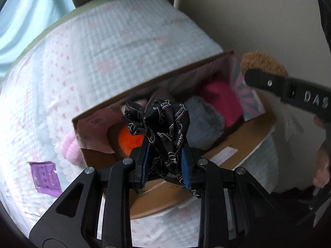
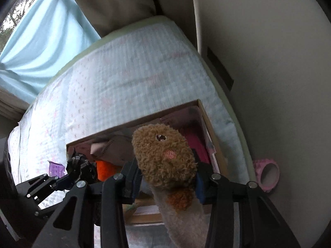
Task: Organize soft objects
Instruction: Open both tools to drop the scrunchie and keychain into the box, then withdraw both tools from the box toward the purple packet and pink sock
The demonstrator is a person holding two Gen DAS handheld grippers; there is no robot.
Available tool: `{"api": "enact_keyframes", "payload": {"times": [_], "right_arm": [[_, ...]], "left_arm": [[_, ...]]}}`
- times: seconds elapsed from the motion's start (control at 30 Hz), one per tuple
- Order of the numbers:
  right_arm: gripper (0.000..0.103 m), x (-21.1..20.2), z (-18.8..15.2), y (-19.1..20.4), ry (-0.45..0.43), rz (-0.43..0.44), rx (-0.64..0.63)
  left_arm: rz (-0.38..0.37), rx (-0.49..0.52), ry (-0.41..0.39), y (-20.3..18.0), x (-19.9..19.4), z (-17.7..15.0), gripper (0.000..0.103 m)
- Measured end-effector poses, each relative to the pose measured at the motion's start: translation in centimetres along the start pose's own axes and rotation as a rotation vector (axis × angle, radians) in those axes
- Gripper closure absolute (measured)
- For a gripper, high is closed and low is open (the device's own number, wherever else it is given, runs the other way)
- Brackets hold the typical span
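My left gripper (image 1: pixel 165 161) is shut on a black cloth with white script (image 1: pixel 163 128) and holds it over the near edge of an open cardboard box (image 1: pixel 238 140) on the bed. It also shows in the right wrist view (image 2: pixel 70 175) at the left. My right gripper (image 2: pixel 167 177) is shut on a brown fuzzy plush toy (image 2: pixel 163 157) with a pink cheek, above the box (image 2: pixel 213 136). In the left wrist view the plush (image 1: pixel 262 64) hangs past the box's right end. Inside the box lie an orange item (image 1: pixel 130 140), a grey-blue item (image 1: pixel 204 122) and a magenta item (image 1: pixel 221 101).
A white bedspread with pink dots (image 1: pixel 103 62) covers the bed. A pink fuzzy item (image 1: pixel 71 150) lies against the box's left side. A purple packet (image 1: pixel 45 177) lies on the bed at left. A pink roll (image 2: pixel 266 174) sits between bed and wall.
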State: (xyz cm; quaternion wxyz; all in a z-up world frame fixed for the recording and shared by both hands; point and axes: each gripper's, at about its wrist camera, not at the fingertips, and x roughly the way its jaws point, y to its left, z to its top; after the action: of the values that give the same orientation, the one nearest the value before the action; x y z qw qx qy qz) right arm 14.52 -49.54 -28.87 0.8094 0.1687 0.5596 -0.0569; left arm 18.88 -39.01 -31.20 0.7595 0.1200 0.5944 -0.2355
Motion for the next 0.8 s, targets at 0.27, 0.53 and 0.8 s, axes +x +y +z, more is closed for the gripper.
{"api": "enact_keyframes", "payload": {"times": [0.27, 0.53, 0.8], "right_arm": [[0.000, 1.4, 0.1, -0.1, -0.003, 0.054, 0.028], [0.000, 1.0, -0.9, 0.1, -0.025, 0.026, -0.024], [0.000, -0.6, -1.4, 0.9, -0.050, 0.024, -0.050]], "left_arm": [[0.078, 0.062, 0.045, -0.3, 1.7, -0.3, 0.000], [0.069, 0.013, 0.044, 1.1, 0.7, -1.9, 0.000], [0.070, -0.033, 0.010, 2.0, -1.3, -2.4, 0.000]]}}
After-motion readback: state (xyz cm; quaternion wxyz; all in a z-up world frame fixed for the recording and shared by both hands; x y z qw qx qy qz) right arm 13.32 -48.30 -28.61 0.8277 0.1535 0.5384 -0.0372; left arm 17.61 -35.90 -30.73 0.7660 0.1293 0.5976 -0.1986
